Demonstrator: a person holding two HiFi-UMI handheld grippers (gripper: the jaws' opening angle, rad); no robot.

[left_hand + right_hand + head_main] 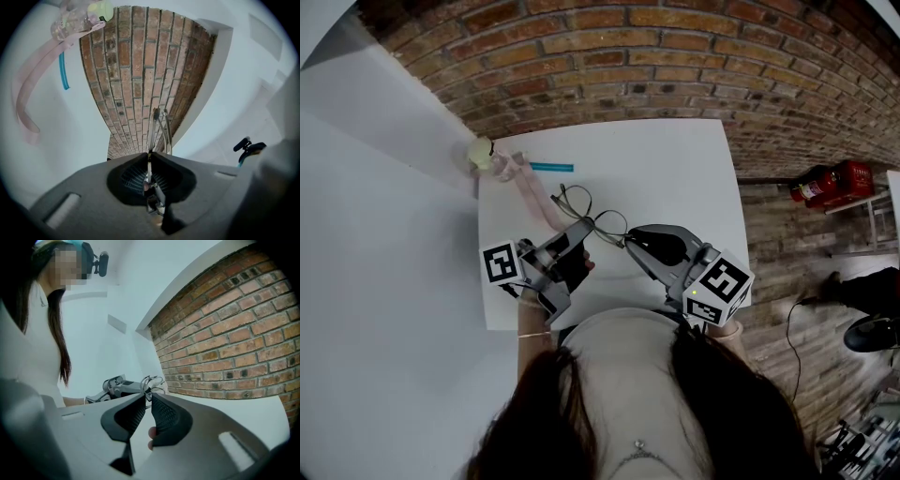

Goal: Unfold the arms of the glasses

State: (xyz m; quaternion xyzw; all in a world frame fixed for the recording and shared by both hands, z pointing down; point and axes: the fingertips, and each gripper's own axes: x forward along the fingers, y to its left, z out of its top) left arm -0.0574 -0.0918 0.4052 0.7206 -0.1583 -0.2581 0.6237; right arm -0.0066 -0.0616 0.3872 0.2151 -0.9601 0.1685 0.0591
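Observation:
Thin wire-framed glasses (598, 218) are held above the white table (675, 178), between my two grippers. In the head view my left gripper (583, 229) grips them from the left, and my right gripper (628, 240) meets them from the right. In the left gripper view the jaws (150, 154) are shut on a thin metal part of the glasses (158, 126), which stick out toward the brick wall. In the right gripper view the jaws (148, 395) are closed down to a slit on a thin wire of the glasses (151, 380), with the left gripper (117, 386) just behind.
A pink strap (530, 187) with a pale yellow-green piece (481, 150) lies at the table's far left corner, beside a teal stick (551, 168). A brick wall (628, 56) stands behind the table. Red items (830, 183) sit on the floor to the right.

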